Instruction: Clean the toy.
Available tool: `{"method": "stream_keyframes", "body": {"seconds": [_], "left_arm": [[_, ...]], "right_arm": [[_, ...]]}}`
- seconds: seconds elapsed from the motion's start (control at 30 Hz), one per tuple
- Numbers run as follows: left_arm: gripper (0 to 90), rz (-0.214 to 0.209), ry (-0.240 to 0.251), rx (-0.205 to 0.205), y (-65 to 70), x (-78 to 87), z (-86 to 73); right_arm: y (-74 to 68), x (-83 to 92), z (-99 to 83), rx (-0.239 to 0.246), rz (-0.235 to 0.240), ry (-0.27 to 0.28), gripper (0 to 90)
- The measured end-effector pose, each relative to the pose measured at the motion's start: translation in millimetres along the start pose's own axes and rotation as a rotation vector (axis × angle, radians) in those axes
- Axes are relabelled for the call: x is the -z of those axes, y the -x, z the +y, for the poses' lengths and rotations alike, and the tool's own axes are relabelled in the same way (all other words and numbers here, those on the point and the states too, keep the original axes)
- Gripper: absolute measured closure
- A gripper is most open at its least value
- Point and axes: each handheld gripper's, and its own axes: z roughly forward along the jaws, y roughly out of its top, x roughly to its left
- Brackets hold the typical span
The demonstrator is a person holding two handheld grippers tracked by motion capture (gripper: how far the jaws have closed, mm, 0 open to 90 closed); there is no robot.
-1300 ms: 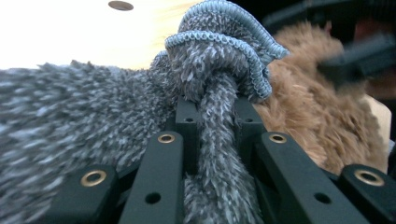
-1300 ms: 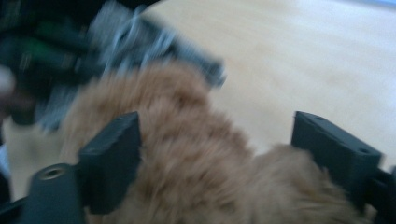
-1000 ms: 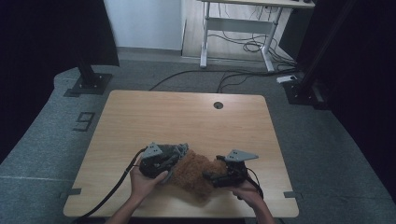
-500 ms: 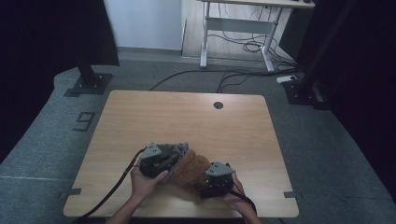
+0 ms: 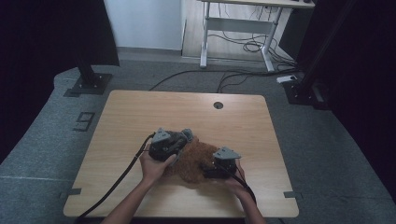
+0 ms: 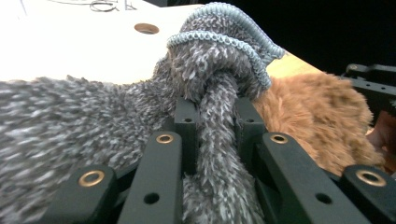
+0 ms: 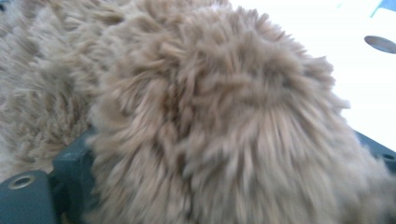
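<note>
A grey fuzzy sock (image 6: 219,56) with a ribbed blue-grey cuff is bunched between the jaws of my left gripper (image 6: 215,112), which is shut on it. From above, the left gripper (image 5: 181,139) lies at the left edge of a brown furry piece (image 5: 191,161) on the wooden table (image 5: 187,107). My right gripper (image 5: 206,171) reaches into that piece from the right. In the right gripper view, brown fur (image 7: 210,93) mounds up between and over the jaws of the right gripper (image 7: 219,158). It hides the pads, so a grip cannot be judged.
A round cable hole (image 5: 218,105) sits near the table's far edge. A black cable (image 5: 116,182) trails from the left gripper toward the front left corner. Beyond the table are a stand base (image 5: 88,84), a desk frame (image 5: 233,32) and floor cables.
The right gripper dipped toward the front left, then came back right and farther from the table edge at the brown piece. The left gripper shifted a little away from the person with the grey sock.
</note>
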Motion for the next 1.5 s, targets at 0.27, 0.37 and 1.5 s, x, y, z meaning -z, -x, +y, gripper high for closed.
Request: {"method": "stream_keyframes", "body": {"seconds": [0.27,0.37,1.5], "left_arm": [[75.8,0.02,0.002,-0.007,-0.5,-1.8,0.1],[75.8,0.0,0.005,-0.003,1.8,4.8,-2.4],[75.5,0.08,0.017,0.081,-31.8,84.8,-26.5]], "right_arm": [[6.7,-7.0,4.7,0.006,-0.026,0.024,11.4],[4.9,-2.1,3.1,0.019,-0.001,0.035,13.1],[-7.9,27.5,-10.7,0.123,0.064,0.099,26.4]]}}
